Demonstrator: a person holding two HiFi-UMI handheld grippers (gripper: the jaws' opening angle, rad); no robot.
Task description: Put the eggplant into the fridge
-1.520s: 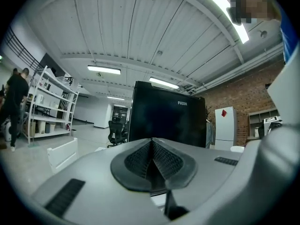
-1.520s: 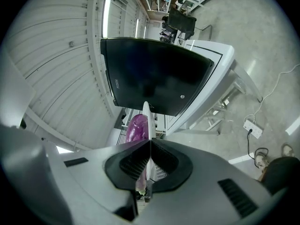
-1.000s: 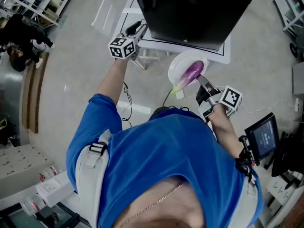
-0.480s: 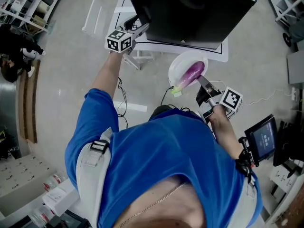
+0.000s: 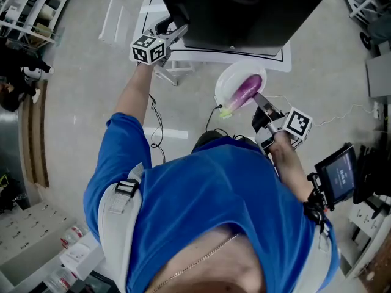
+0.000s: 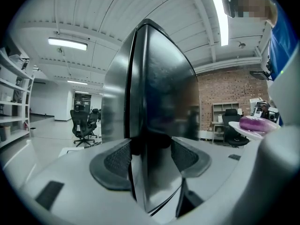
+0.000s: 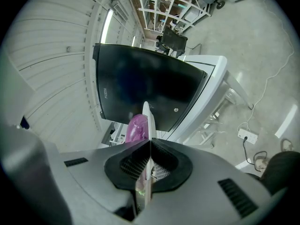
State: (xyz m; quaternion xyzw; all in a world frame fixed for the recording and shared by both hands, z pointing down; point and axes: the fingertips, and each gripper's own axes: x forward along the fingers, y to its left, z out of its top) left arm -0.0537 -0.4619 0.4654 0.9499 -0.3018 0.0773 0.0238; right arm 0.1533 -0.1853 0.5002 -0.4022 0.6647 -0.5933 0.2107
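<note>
The black fridge (image 5: 244,11) stands shut on a low white platform (image 5: 278,61). My left gripper (image 5: 177,34) is at its near left corner. Its jaws have just been opening and now stand open, with the door's edge (image 6: 140,93) between them. The purple eggplant (image 5: 246,89) lies on a white plate (image 5: 227,81) just in front of the fridge. My right gripper (image 5: 256,99) is shut on the plate's near rim (image 7: 146,116). The eggplant (image 7: 136,128) shows just beyond the right gripper's (image 7: 149,161) jaws. It also shows at the far right in the left gripper view (image 6: 255,123).
A small monitor on a stand (image 5: 336,176) is close to my right elbow. Cables (image 5: 156,124) trail over the grey floor beneath my left arm. Shelving (image 5: 30,11) lines the far left, and office chairs (image 6: 82,123) stand behind the fridge.
My left gripper has shifted a little along the fridge's left corner and its jaws have spread. The right gripper with the plate and eggplant has stayed put.
</note>
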